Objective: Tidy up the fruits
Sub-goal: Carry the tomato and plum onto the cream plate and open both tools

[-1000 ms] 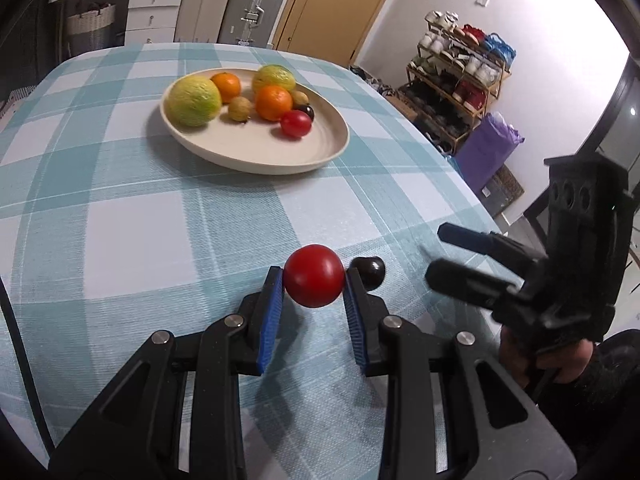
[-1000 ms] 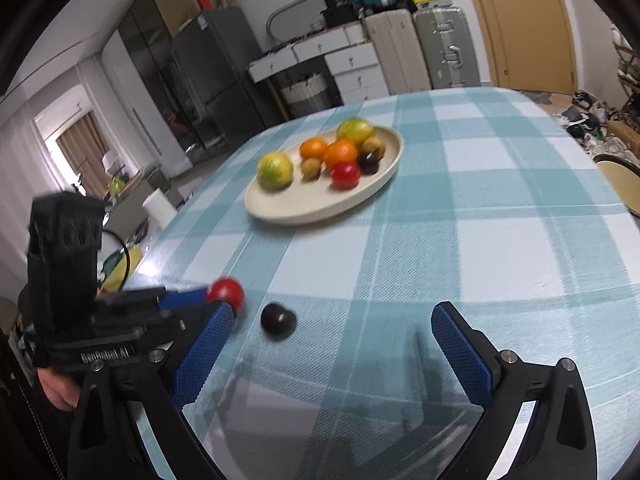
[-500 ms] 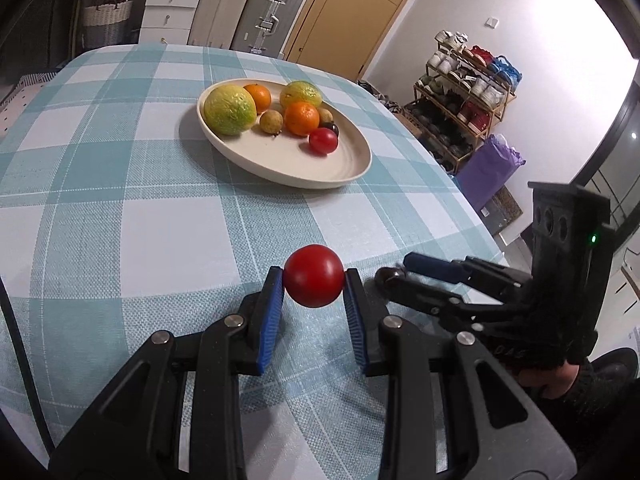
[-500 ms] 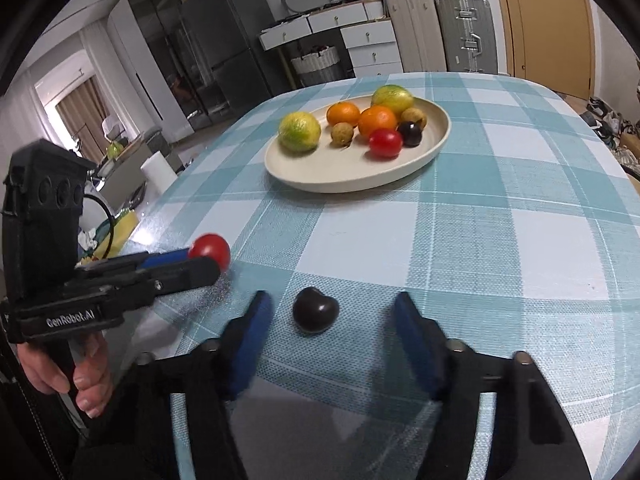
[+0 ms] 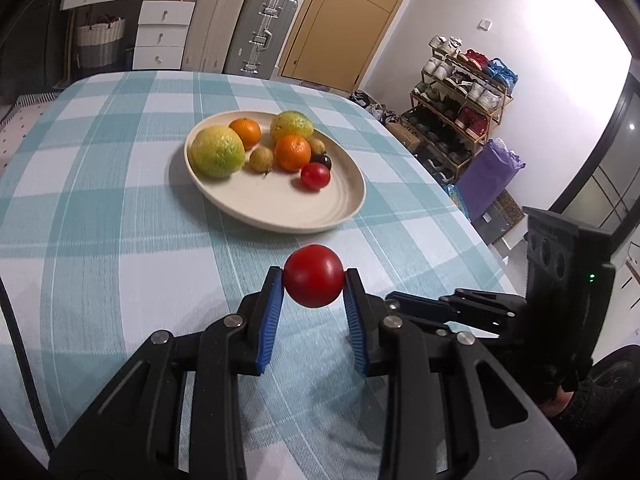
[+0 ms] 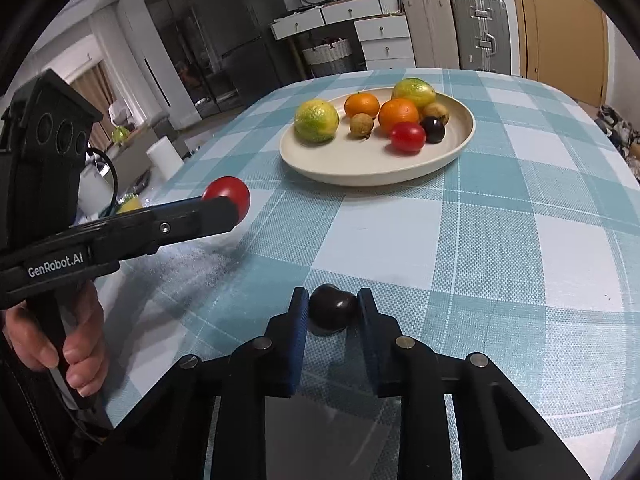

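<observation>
My left gripper is shut on a red tomato and holds it above the checked tablecloth, short of the cream plate. It also shows in the right wrist view. The plate holds several fruits: a green-yellow citrus, oranges, a red tomato and a dark plum. My right gripper has its jaws closed against a dark plum that rests on the table.
The table's right edge drops off near a shoe rack and a purple bag. Drawers and suitcases stand behind the table. A person's hand holds the left gripper's handle.
My left gripper has carried the red tomato closer to the plate. My right gripper has moved in on the dark plum and closed its jaws around it.
</observation>
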`<state>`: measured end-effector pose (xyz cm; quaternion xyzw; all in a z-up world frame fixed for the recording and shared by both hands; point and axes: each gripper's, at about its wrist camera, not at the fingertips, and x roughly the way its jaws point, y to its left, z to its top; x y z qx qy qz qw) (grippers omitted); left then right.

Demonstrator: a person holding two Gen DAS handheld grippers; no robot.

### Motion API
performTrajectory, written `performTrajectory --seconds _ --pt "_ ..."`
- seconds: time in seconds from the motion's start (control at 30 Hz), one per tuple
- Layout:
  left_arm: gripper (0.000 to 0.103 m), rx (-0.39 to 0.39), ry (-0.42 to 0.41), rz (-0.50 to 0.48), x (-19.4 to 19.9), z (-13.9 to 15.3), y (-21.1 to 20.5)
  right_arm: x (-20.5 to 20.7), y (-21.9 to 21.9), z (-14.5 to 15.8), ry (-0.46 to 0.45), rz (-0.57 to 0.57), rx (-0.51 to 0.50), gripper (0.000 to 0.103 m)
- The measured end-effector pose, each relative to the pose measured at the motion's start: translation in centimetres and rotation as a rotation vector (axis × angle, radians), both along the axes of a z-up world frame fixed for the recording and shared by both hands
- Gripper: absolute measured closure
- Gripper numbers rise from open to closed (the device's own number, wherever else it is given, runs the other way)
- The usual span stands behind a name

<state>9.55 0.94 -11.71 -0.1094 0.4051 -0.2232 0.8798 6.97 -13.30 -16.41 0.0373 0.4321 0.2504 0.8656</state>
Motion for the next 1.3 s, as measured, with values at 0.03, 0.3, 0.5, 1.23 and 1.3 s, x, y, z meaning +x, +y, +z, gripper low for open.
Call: performTrajectory --seconds 0.03,0.3,0.5,1.23,1.3 --pt "0.076 0.000 0.000 0.003 0.4 0.1 0.0 0.1 -0.2 0.1 -0.001 -0.003 0.016 0.078" --pt "0.076 -0.003 0.014 0.017 3.4 0.1 -0.7 1.8 -1.5 1.8 -0.037 -0.040 0.077 0.078" --pt "0.076 -0.032 0.033 0.028 6.3 -0.2 -0.9 3.9 -2.0 3.2 -0.075 -0.046 0.093 0.078" --pt "0.076 -0.031 0.064 0.039 12.4 -0.7 -1.6 12.5 -0.7 5.4 -0.099 -0.045 0.103 0.078" --pt "0.076 -0.027 0.068 0.041 12.7 -0.8 -1.6 12.9 -0.6 5.3 -0.098 -0.044 0.103 0.078"
